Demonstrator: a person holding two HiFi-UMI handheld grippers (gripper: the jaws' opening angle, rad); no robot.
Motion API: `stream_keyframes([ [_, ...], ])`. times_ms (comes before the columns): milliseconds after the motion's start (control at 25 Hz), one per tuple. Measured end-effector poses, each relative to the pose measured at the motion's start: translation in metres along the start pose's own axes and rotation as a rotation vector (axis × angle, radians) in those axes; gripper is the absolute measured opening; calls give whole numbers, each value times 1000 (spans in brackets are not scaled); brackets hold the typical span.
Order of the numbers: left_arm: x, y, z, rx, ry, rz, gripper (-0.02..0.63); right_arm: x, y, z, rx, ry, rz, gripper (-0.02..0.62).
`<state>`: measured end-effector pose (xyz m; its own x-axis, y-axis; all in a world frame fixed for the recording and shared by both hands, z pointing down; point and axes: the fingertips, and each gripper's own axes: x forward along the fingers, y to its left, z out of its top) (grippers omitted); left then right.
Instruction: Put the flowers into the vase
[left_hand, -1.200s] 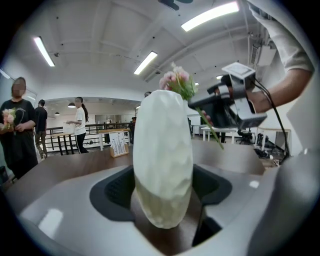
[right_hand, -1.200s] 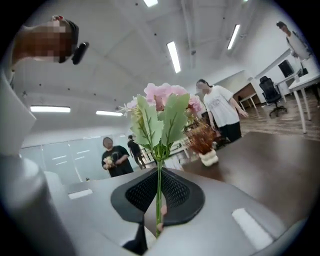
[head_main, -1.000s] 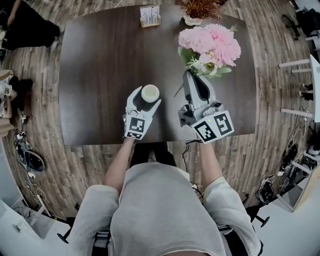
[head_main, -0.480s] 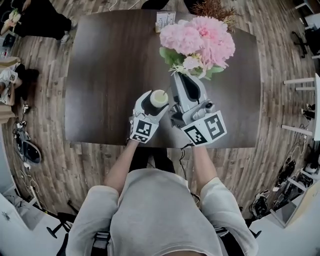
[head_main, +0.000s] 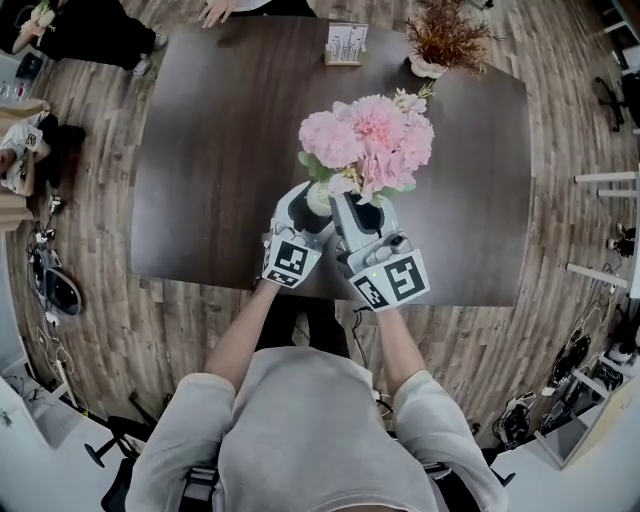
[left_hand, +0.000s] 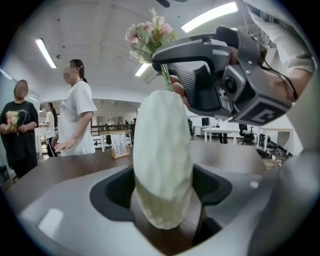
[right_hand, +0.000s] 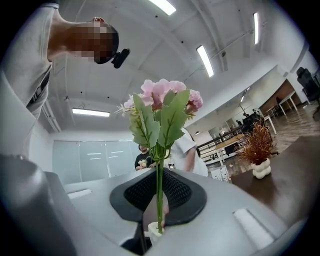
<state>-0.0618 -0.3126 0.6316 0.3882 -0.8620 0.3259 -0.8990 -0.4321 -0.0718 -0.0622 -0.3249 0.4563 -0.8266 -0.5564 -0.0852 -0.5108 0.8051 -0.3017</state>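
Note:
A pale cream vase stands on the dark table near its front edge. My left gripper is shut on the vase, which fills the space between its jaws. My right gripper is shut on the thin green stem of the pink flowers and holds them upright right over the vase. The stem's lower end sits at the vase mouth. In the left gripper view the right gripper hangs just above the vase, with the flowers rising behind it.
A card holder and a white pot of dried brown plants stand at the table's far edge. A person's hand rests on that edge. People stand beyond the table. Wooden floor surrounds the table.
My right gripper has carried the flowers leftward, from beside the vase to directly above it. The left gripper has kept its hold on the vase.

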Motion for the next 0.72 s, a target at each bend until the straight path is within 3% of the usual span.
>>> stream_keyframes([
  [400,-3,-1,0,6,-6,11,348,-24,4,-54,-196,184,-45,71],
  [560,-7,1,1,1,-16,20,348,-28,6,-78,-237,267,-53,203],
  [720,-5,2,0,5,-17,24,348,-24,4,-93,-212,317,-37,290],
])
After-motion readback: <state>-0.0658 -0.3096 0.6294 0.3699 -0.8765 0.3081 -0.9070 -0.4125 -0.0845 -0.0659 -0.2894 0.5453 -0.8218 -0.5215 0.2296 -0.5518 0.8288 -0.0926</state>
